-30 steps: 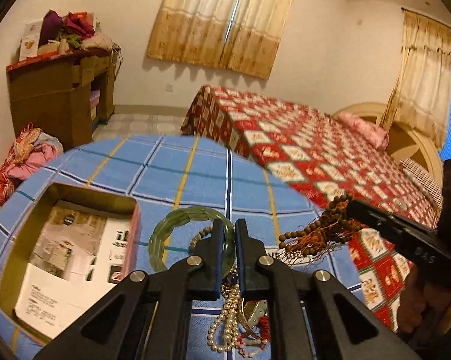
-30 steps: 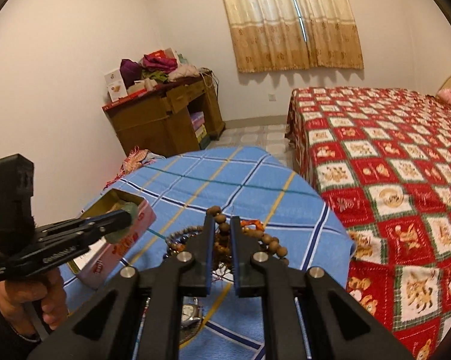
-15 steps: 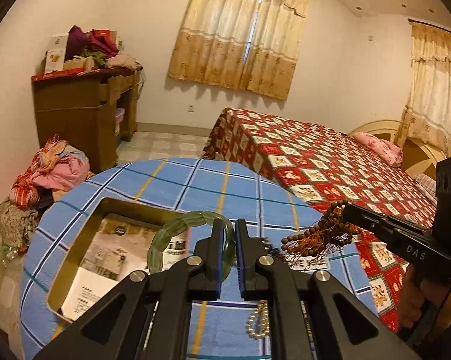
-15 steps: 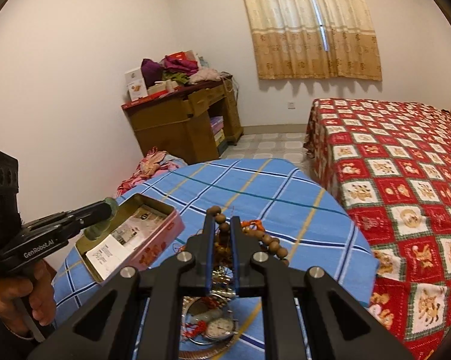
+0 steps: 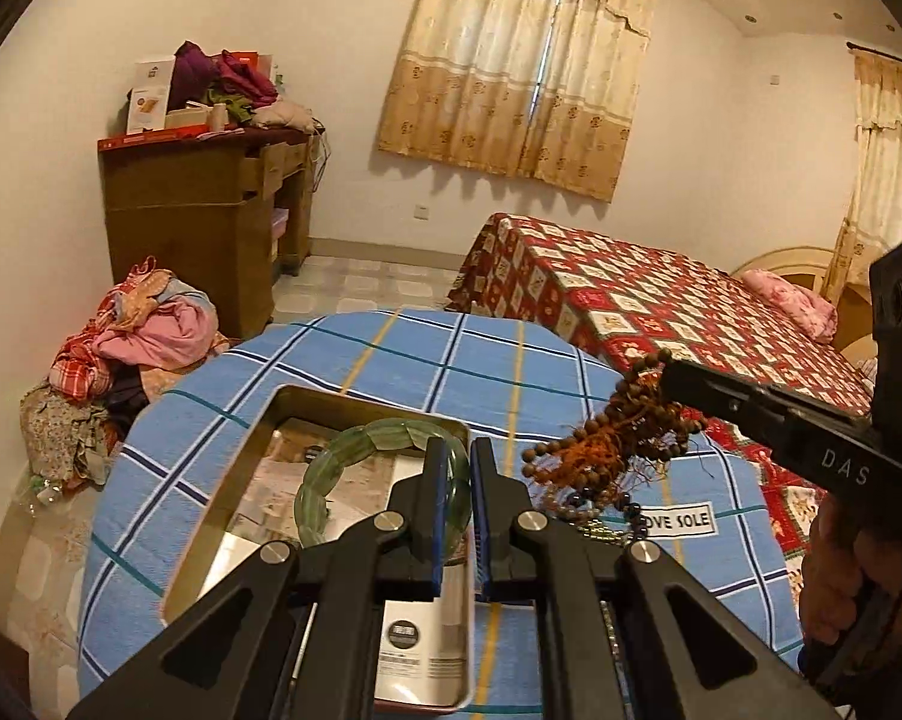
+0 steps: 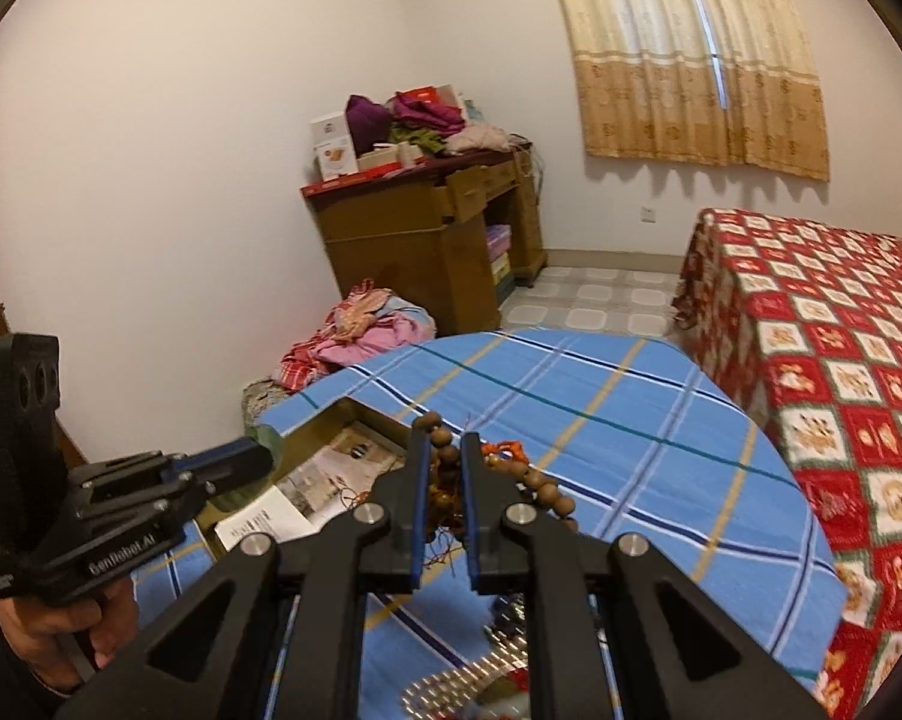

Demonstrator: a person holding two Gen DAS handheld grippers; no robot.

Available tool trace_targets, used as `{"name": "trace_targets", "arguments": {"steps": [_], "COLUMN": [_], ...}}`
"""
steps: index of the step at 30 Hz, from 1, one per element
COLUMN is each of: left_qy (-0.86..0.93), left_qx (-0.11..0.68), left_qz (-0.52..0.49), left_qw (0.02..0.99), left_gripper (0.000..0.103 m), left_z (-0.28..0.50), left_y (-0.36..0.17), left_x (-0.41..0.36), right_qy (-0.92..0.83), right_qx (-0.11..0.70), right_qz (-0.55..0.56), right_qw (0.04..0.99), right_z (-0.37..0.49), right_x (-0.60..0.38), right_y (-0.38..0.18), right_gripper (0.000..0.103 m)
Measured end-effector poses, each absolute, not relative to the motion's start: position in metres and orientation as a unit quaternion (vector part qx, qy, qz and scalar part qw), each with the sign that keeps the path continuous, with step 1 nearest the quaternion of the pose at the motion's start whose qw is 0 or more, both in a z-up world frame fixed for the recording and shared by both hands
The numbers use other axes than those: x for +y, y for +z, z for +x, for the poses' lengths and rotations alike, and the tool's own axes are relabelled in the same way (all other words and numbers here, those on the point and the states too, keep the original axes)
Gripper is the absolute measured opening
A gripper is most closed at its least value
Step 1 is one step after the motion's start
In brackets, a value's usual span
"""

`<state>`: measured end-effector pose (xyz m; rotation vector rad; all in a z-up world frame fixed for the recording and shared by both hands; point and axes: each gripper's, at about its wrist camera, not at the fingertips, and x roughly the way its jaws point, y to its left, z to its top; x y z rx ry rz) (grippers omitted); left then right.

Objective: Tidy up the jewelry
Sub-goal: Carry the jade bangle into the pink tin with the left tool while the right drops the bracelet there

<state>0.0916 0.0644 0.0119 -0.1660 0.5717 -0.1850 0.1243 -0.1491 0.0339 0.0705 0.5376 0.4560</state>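
Note:
My left gripper [image 5: 456, 450] is shut on a pale green jade bangle [image 5: 331, 468], which hangs over the open gold tin [image 5: 235, 480] lined with printed paper. My right gripper [image 6: 446, 441] is shut on a string of brown wooden beads [image 6: 535, 483] with orange tassels; from the left wrist view the bead bundle [image 5: 613, 444] dangles above the blue checked tablecloth [image 5: 403, 360], just right of the tin. In the right wrist view the left gripper [image 6: 259, 453] sits over the tin [image 6: 331, 468] with a bit of green showing at its tip.
A small pile of other jewelry [image 5: 607, 516] and a white label [image 5: 679, 519] lie on the cloth right of the tin; a metal watch band [image 6: 481, 678] lies nearer me. Beyond the round table stand a red patterned bed [image 5: 631, 300], a wooden desk [image 5: 205, 210] and a heap of clothes [image 5: 139, 336].
Both grippers have moved left across the table. The bangle has gone from over the jewelry pile to over the tin, and the beads have followed toward the tin's right edge.

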Motion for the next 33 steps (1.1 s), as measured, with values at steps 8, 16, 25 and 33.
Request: {"name": "trace_targets", "arguments": {"steps": [8,16,25,33], "left_qy": [-0.073,-0.068,-0.058,-0.046], "left_qx": [0.28,0.295,0.312,0.336], "left_qz": [-0.075,-0.07,-0.063,-0.051], "left_qw": [0.954,0.951,0.946,0.939], "left_gripper": [0.006,0.006,0.007,0.009], "left_z": [0.103,0.134,0.15,0.16], "left_y": [0.01,-0.001,-0.016,-0.025], "left_x": [0.082,0.093,0.1,0.097], "right_qy": [0.242,0.249,0.255,0.25], "right_qx": [0.261,0.281,0.315,0.336], "right_qz": [0.025,0.022,0.012,0.001], "right_qw": [0.934,0.927,0.914,0.908], "right_z": [0.141,0.167,0.181,0.189], "right_x": [-0.12,-0.092,-0.079,-0.075], "right_y": [0.037,0.022,-0.004,-0.025], "right_gripper": [0.012,0.012,0.012,0.013]}}
